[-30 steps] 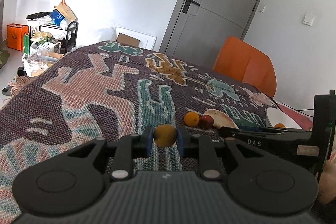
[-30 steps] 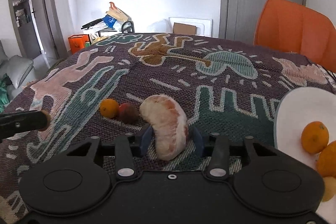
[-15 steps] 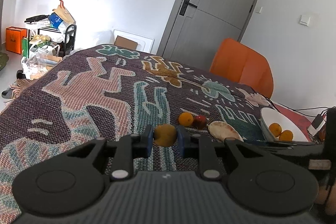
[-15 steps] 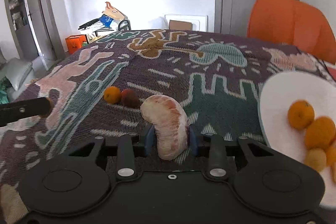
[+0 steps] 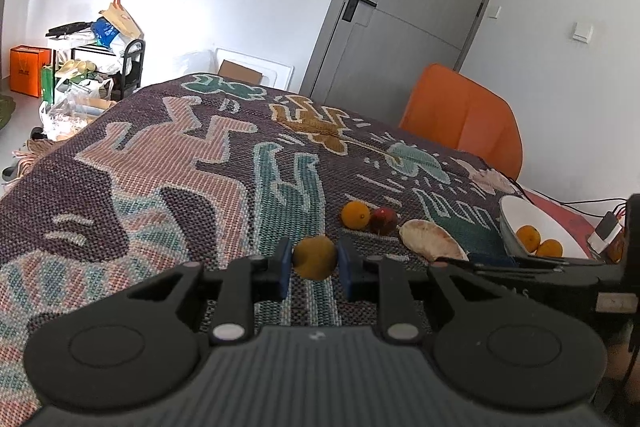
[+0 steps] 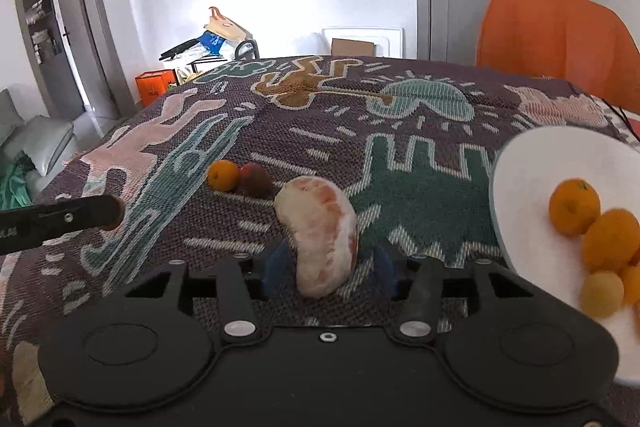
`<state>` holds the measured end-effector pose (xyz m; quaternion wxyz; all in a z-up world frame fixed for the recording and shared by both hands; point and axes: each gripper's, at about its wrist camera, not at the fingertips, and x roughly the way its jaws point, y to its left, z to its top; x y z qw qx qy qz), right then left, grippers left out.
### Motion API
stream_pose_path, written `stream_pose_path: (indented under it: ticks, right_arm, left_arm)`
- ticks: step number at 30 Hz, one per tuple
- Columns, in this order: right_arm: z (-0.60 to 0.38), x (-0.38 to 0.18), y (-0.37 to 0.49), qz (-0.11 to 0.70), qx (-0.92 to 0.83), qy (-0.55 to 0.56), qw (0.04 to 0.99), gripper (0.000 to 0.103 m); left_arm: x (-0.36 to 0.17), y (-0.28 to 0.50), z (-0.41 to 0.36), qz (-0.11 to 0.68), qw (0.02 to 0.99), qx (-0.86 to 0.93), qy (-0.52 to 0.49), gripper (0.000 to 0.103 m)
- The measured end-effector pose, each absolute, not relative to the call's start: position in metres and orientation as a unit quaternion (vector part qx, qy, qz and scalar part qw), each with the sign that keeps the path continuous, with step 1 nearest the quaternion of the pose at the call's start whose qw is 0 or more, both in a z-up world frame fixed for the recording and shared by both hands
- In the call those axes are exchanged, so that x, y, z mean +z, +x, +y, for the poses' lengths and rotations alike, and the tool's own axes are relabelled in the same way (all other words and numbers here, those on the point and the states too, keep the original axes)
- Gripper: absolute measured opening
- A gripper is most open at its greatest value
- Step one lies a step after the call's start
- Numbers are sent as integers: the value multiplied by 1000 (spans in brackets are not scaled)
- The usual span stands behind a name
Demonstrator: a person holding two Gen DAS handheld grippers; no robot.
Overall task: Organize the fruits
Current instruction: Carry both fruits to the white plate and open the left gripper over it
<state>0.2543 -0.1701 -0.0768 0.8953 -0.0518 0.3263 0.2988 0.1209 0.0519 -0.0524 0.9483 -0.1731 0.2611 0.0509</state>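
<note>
A small yellow-brown fruit (image 5: 314,257) is held between the near-closed pads of the left gripper (image 5: 313,269), lifted for carrying, it seems, to the white bowl (image 6: 532,163) at the right. The peeled pomelo segment (image 6: 320,233) stands between the right gripper (image 6: 329,267)'s wider pads; contact is hard to confirm. The bowl is cut off at the frame edge.

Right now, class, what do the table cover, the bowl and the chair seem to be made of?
Table cover: coarse woven textile, matte; the knit-like weave grain shows in its coloured figures.
Bowl: smooth white, probably glazed ceramic, possibly plastic; even surface, thin rim.
Chair: orange shell, likely moulded plastic with a satin finish; soft creases leave fabric or leatherette open.
</note>
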Motion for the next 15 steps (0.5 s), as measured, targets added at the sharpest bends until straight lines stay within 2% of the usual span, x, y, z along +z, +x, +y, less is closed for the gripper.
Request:
stream_pose_path:
  ticks: [7,11,15]
  right_arm:
    - [-157,-81,264,314,298,-72,898,51]
    - [-160,-81,264,308,291,-72,903,38]
    - [-165,-79,261,310,294,-66,902,37]
  left_arm:
    - [-53,123,53,264,948,52,-173,23]
    - [-52,122,52,261,949,50,-171,23]
    - [-48,122,48,259,950,46,-167,23]
